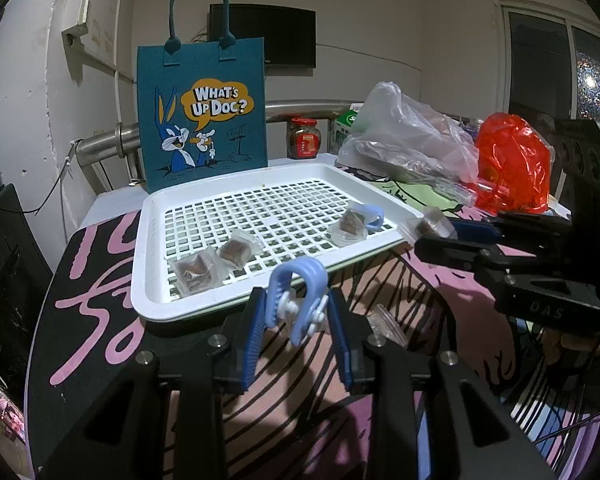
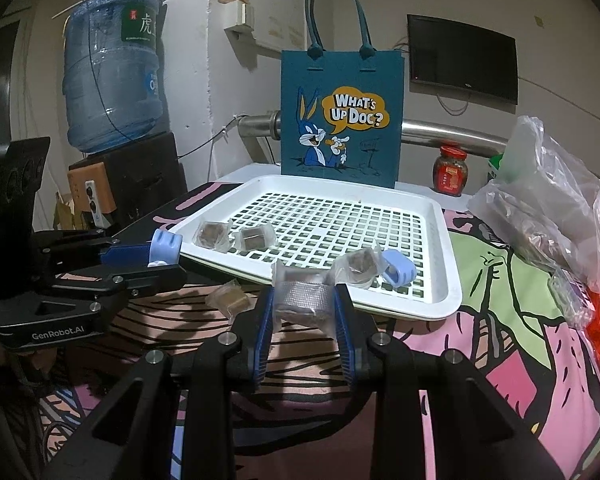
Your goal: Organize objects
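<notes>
Left hand-held gripper (image 1: 296, 312) clamped on pale blue plastic clip (image 1: 298, 292), poised just short of white perforated plastic tray's (image 1: 148, 264) near rim. Right hand-held gripper (image 2: 303, 304) pinching clear-wrapped brown snack packet (image 2: 302, 300), tray straight ahead; both about equally near.

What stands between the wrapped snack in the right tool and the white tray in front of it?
Nothing visible does. The right tool holds the wrapped snack just before the near rim of the white tray, with open air between them. A packet and a blue clip lie just inside that rim.
</notes>
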A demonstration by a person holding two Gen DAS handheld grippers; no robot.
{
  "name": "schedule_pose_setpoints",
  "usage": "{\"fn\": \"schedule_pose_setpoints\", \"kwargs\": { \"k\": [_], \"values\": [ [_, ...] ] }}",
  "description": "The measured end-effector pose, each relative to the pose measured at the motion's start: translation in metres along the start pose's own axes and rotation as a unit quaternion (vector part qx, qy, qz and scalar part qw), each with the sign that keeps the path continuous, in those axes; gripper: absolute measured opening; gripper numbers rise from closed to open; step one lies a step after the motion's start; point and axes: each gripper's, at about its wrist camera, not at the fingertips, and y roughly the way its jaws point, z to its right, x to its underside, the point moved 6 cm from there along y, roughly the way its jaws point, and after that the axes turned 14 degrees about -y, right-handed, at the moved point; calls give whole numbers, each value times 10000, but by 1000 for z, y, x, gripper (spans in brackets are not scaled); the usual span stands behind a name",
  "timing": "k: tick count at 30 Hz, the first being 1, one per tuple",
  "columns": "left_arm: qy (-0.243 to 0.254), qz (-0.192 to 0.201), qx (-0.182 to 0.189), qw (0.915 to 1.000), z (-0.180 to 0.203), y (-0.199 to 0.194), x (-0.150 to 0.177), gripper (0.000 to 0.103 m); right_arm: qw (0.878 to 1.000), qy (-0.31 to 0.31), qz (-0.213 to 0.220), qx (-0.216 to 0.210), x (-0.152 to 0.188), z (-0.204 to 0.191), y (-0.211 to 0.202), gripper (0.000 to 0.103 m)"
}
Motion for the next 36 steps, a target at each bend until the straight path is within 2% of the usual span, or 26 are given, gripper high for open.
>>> {"fn": "schedule_pose_setpoints", "kwargs": {
  "k": [36],
  "values": [
    [-46, -35, -13, 10000, -2, 2, 0, 30, 10000, 62, -14, -22, 1, 5, 2, 28]
  ]
}}
